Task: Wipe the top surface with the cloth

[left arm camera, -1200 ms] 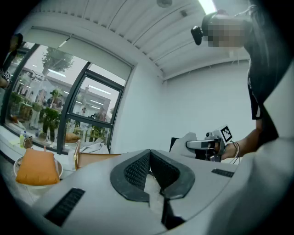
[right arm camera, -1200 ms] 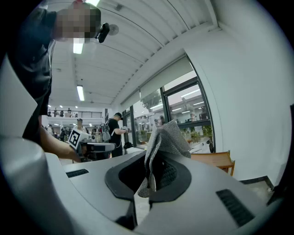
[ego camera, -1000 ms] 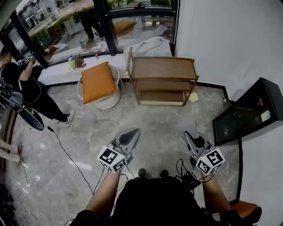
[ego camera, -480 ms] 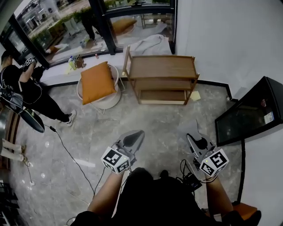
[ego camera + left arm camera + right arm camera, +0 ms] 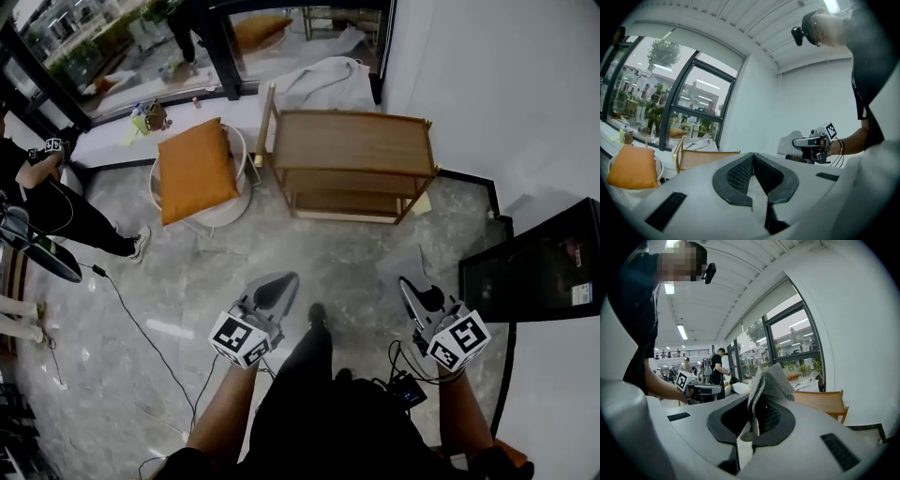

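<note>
A wooden shelf unit (image 5: 352,141) stands against the white wall, its flat top bare. It also shows as the shelf unit (image 5: 707,157) and the shelf unit (image 5: 826,402) ahead of each gripper. My right gripper (image 5: 409,285) is shut on a grey cloth (image 5: 771,380), which sticks up out of the jaws. From the left gripper view the same cloth (image 5: 789,142) hangs off the right gripper (image 5: 812,141). My left gripper (image 5: 277,283) is shut with nothing in it. Both grippers are held over the floor, well short of the shelf.
A round white chair (image 5: 221,214) with an orange cushion (image 5: 192,169) sits left of the shelf. A black glass-fronted cabinet (image 5: 534,272) stands at the right wall. A person (image 5: 47,202) stands at far left, with a cable (image 5: 141,328) across the stone floor. Windows run behind.
The view has moved nearer the shelf, which now looks larger. A foot has stepped forward between the grippers. Both grippers keep the same pose, the cloth still held.
</note>
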{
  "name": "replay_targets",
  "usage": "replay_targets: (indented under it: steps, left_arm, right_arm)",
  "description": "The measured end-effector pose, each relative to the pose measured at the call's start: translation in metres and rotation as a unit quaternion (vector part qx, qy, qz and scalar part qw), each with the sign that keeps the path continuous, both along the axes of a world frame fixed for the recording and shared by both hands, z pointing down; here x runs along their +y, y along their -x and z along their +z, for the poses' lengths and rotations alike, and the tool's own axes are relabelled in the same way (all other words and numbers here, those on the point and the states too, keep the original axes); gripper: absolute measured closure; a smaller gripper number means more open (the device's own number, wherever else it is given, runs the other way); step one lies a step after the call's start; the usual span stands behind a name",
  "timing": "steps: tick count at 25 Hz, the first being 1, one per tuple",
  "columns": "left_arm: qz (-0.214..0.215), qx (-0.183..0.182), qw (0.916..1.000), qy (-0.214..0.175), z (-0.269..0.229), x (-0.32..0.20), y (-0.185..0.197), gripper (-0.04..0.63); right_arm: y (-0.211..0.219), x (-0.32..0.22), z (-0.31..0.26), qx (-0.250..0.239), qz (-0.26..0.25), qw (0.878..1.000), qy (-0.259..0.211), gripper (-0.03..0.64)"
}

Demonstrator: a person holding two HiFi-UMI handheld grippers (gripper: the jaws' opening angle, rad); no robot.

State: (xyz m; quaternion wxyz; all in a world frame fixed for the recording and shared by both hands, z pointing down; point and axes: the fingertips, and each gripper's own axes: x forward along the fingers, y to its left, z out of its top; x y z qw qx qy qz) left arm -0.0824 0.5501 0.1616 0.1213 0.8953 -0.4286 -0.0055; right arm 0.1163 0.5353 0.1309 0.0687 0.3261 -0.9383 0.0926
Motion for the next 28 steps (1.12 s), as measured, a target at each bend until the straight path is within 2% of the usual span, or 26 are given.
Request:
replay_targets:
  steps: [6,10,17,23,28]
  left_arm:
    - [-0.013,0.034,0.9992,0.015,0.002,-0.110,0.029,0.584]
    - [-0.017,0.026,0.9994,0.017,0.001,-0.169,0.041,0.584]
    - [-0.070,0.014,0.9970,0.030,0.012,-0.268,0.042,0.584]
    - [-0.136,-0.008,0.9886,0.064,0.047,-0.364,0.034,0.584]
    - [-0.209,-0.022,0.9734,0.092,0.068,-0.425,0.042,0.584]
  right_arm:
    - [0.054,-0.104,-0.005,0.020,-0.019,0.999,0.020,0.588]
    - [0.087,-0.163,-0.008,0.032,-0.025,0.999,0.012,0.588]
    - [0.109,-0.262,0.008,0.033,-0.074,0.996,0.028,0.588]
    - [0.118,-0.377,0.038,0.042,-0.130,0.990,0.037,0.588]
    - [0.143,-0.455,0.060,0.032,-0.195,0.979,0.051,0.588]
